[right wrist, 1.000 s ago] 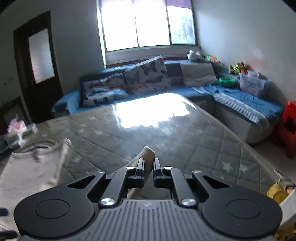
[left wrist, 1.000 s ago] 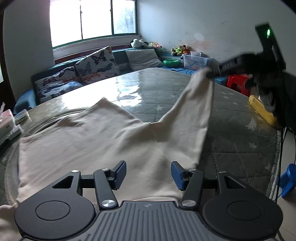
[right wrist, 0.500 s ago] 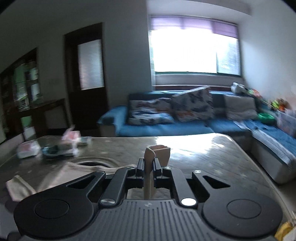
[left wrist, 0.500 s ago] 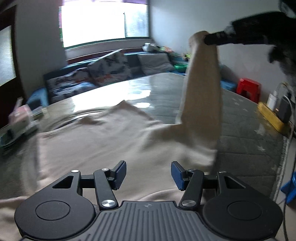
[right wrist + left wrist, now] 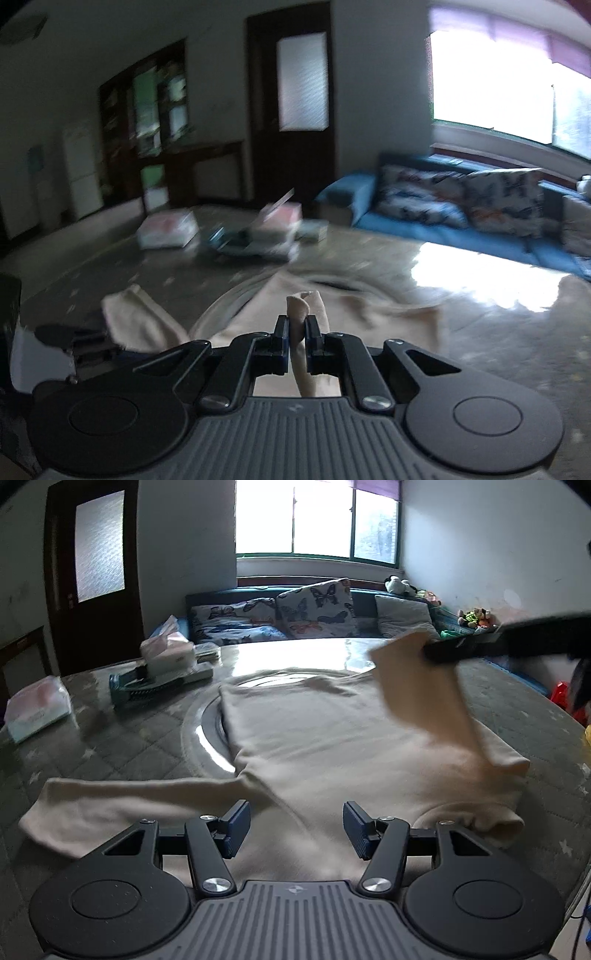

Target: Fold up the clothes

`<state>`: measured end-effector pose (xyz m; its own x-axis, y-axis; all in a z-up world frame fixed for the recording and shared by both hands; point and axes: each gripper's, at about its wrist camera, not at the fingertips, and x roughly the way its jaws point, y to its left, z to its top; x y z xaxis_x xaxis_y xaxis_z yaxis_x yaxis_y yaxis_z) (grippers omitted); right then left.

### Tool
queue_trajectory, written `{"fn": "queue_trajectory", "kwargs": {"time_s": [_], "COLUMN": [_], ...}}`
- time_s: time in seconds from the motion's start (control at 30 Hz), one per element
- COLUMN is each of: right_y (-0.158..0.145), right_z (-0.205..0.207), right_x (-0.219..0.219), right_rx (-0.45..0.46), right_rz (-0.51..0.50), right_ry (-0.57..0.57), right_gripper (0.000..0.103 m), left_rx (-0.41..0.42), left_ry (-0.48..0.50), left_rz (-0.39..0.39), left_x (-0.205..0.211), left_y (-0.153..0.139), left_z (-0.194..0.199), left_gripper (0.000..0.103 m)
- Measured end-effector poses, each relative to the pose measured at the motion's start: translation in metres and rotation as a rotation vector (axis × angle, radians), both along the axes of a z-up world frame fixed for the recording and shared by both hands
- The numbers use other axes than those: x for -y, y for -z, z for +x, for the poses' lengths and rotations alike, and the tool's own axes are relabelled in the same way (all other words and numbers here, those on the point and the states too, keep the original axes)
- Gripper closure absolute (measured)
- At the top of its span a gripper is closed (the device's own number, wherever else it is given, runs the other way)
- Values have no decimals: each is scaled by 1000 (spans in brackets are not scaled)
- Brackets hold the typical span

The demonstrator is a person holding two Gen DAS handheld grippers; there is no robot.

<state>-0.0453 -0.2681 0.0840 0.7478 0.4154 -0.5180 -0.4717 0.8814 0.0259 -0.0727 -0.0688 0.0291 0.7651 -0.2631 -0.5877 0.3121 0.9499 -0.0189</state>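
Note:
A cream long-sleeved top (image 5: 332, 746) lies spread on the round quilted table (image 5: 110, 738). Its left sleeve (image 5: 122, 801) lies flat, out to the left. My left gripper (image 5: 295, 827) is open and empty, low over the top's near edge. My right gripper (image 5: 297, 343) is shut on the right sleeve's cuff (image 5: 303, 306). In the left wrist view it (image 5: 436, 651) holds the sleeve (image 5: 428, 698) up over the top's right side. In the right wrist view the top (image 5: 332, 314) lies below, blurred.
Tissue packs (image 5: 37, 707) (image 5: 168, 651) and a dark flat object (image 5: 147, 686) sit at the table's far left. A blue sofa with butterfly cushions (image 5: 314, 609) stands behind. A red stool (image 5: 565, 694) is at the right, off the table.
My right gripper has carried the sleeve from far right up and leftward over the top. The left gripper view has swung left, staying open.

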Motion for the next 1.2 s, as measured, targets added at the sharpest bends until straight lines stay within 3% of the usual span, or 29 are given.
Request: {"fn": "queue_trajectory", "kwargs": {"time_s": [0.27, 0.3, 0.33, 0.53, 0.63, 0.77, 1.03, 1.2], "right_y": [36, 35, 33, 20, 25, 41, 78, 77], "right_z": [2, 0, -1, -8, -12, -16, -13, -12], "right_x": [-40, -39, -35, 7, 33, 57, 69, 70], "right_rx": [-99, -97, -91, -61, -95, -164, -259, -252], "right_rz": [-19, -18, -15, -63, -117, -124, -54, -46], "right_ry": [-94, -93, -87, -23, 12, 29, 20, 16], "right_gripper": [89, 80, 63, 36, 36, 36, 35, 31], "left_rx": [-3, -1, 2, -3, -9, -27, -61, -58], "left_ry": [-2, 1, 4, 44, 53, 52, 26, 34], "left_rz": [-7, -6, -6, -1, 5, 5, 23, 25], "left_x": [-1, 0, 1, 13, 20, 27, 32, 33], "left_y": [2, 2, 2, 4, 6, 8, 15, 16], "left_z": [-1, -1, -1, 6, 14, 28, 42, 44], "left_gripper": [44, 44, 44, 48, 51, 65, 64, 65]}}
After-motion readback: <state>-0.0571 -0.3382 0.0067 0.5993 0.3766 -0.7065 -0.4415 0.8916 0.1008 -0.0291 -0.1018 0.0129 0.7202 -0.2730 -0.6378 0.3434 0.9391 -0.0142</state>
